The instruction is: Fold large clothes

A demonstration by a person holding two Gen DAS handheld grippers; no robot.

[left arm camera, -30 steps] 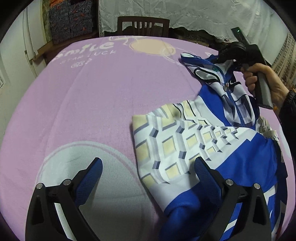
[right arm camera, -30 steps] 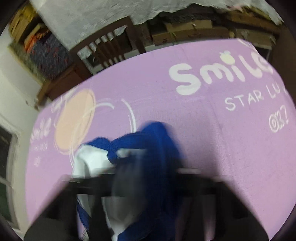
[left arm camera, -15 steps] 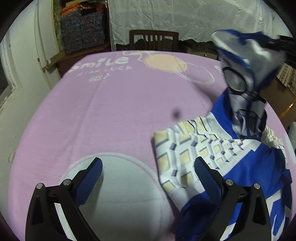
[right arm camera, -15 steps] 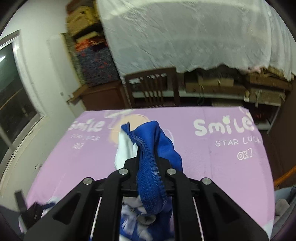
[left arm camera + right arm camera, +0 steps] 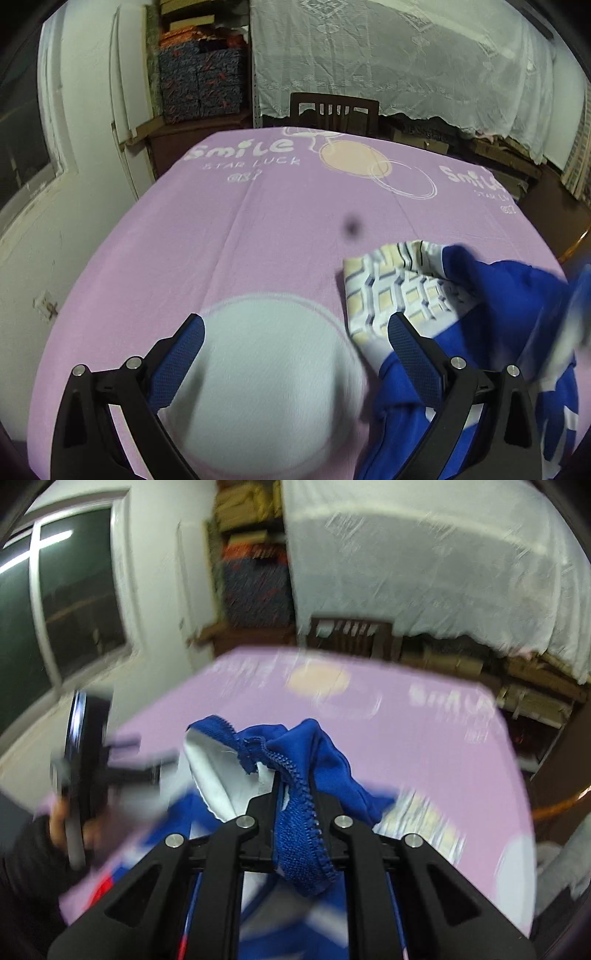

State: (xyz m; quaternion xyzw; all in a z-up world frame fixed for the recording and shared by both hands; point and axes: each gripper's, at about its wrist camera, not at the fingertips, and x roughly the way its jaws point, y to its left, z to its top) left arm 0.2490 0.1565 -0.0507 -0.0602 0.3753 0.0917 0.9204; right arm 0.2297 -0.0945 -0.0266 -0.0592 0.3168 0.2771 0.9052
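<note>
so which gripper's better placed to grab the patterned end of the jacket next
Left. The left gripper is open and empty, with the jacket patterned end lying right beside its fingers. The right gripper is already shut on the zipper edge.

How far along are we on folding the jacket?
Early. Done: nothing looks folded; the jacket lies bunched at the right of the purple cloth, its patterned part rumpled. In hand: the right gripper is shut on the jacket's zipper edge, held above the cloth. The left gripper is open, holding nothing. Left: spread it flat, then make every fold.
</note>
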